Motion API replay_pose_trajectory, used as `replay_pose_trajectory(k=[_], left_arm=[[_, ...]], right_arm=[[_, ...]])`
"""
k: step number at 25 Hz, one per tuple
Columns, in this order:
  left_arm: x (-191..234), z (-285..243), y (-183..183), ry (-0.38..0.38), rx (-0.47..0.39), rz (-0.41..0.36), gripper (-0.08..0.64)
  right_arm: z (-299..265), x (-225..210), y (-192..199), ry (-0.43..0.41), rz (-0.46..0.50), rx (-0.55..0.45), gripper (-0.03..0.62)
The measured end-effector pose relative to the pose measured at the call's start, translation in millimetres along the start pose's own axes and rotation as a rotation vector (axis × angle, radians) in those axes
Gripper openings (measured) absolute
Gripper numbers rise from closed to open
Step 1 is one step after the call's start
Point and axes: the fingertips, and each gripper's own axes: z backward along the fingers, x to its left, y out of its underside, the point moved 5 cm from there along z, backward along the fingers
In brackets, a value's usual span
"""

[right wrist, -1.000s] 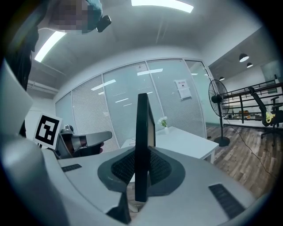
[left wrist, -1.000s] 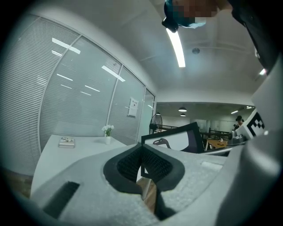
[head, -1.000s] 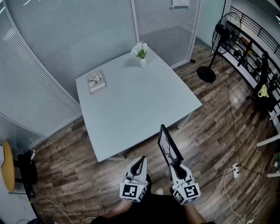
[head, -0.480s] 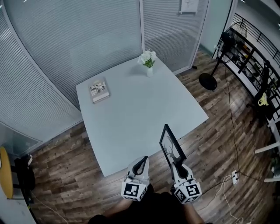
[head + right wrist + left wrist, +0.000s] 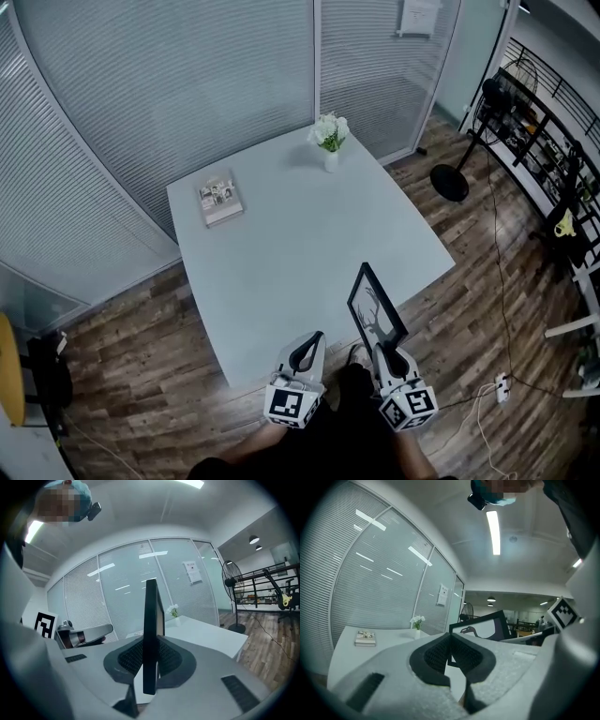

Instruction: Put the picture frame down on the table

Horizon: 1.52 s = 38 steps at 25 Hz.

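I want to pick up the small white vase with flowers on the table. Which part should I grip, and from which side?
Probably grip the vase by its body, below the flowers, with a level sideways pinch. It stands upright and narrow near the far corner of the table, so come from the near side, across bare tabletop.

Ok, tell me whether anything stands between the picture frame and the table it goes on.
Nothing visible does. The right gripper holds the picture frame upright by the near edge of the table, and the surface ahead is bare. The book and the vase of flowers sit along the far side, well clear.
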Motion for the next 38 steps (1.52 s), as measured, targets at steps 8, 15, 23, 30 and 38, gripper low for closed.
replay_pose_trajectory(k=[8,15,23,30,38], left_arm=[[10.9,-23.2,-4.4,-0.014,0.006,0.005,0.017],[20.0,-65.7,-7.6,-0.051,0.011,0.001,0.016],[26.8,-131.2,-29.9,-0.085,-0.023,-0.006,0.017],[25.4,-186.0,-40.7,-0.121,-0.052,-0.018,0.017],[27.4,-229.6,-46.5,-0.17,-0.045,-0.007,0.015]], right_arm=[[-34.8,-17.3,-4.9,-0.032,-0.023,0.006,0.054],[-71.3,-46.8,-16.2,-0.087,-0.017,0.027,0.054],[-119.9,-88.7,-50.0,-0.138,-0.013,0.035,0.054],[-155.1,-135.5,-70.0,-0.176,0.002,0.058,0.054],[-191.0,-181.1,-81.8,-0.194,-0.007,0.082,0.054]])
